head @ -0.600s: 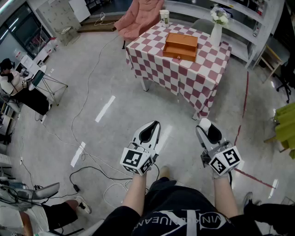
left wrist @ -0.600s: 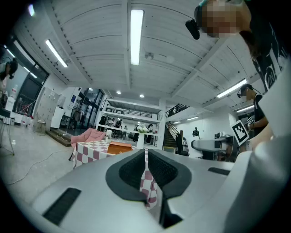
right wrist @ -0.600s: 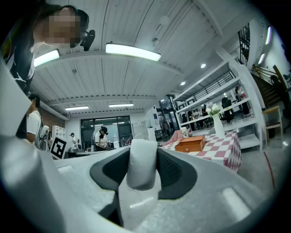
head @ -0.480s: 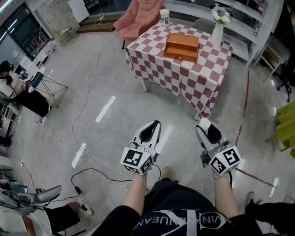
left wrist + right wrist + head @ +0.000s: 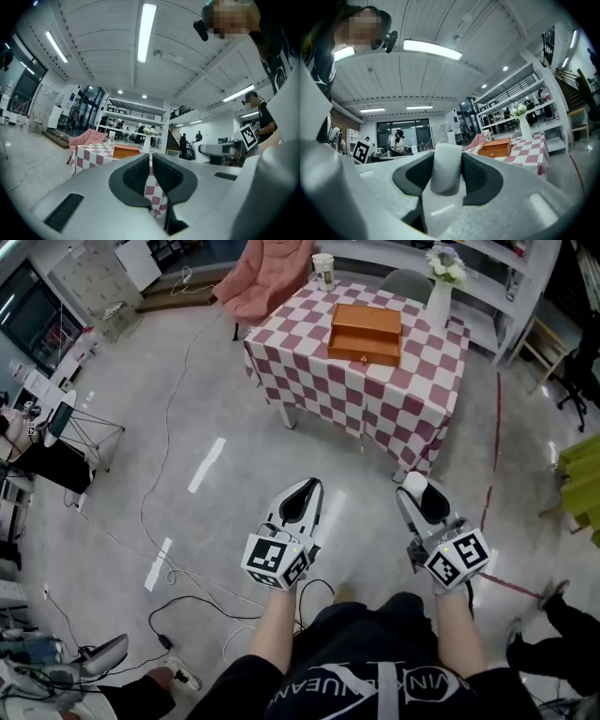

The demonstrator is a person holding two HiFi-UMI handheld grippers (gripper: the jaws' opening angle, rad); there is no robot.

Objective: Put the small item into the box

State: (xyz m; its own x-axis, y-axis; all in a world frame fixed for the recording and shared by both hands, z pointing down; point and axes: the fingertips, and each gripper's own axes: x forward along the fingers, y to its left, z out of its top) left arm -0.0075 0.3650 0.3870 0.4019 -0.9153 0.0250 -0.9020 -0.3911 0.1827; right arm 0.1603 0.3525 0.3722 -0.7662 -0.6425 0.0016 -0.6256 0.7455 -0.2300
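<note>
Standing on the grey floor well short of the red-and-white checked table, a person holds both grippers out level, pointing towards it. The right gripper is clamped on the small item, a white rounded object that stands upright between the jaws. Its sides press against the dark pads, which it holds wide apart, and its top rises just above them. The left gripper carries nothing; its jaws are drawn together so that only a thin slit remains, through which a strip of the checked cloth shows.

On the table, near its middle, sits the orange wooden box, low and flat, with a small knob on the front that faces the person. Behind the box, at the table's far right corner, stands a tall white vase with flowers. A paper cup stands at the far left corner. Just left of the table, beyond the cup, is a pink armchair. Loose cables trail over the floor to the left of the table and towards the person's feet. Both grippers and the white object are well apart from the table and the box.
</note>
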